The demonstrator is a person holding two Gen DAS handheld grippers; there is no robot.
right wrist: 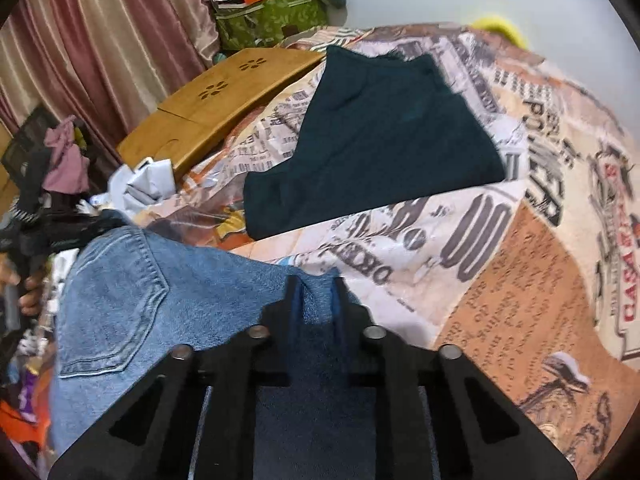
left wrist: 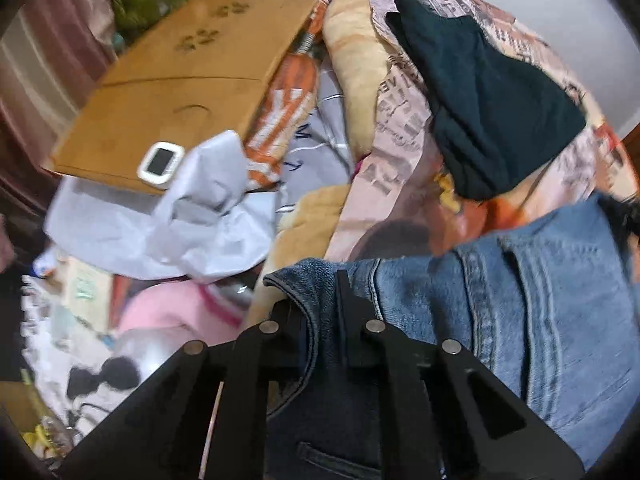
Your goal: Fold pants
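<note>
**Inspector A:** Left wrist view: left hand-held gripper [left wrist: 320, 296] clamps the jeans [left wrist: 520, 300] at one denim edge, lifted over the bed's printed blanket [left wrist: 400, 152].

**Inspector B:** Right wrist view: right hand-held gripper [right wrist: 316, 300] pinches another denim edge. Step, likely: spreading before folding. Legs are cut off below.

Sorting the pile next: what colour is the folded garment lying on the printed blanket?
Dark teal-green, plain, no pattern. The folded garment shows best in the right wrist view.
</note>
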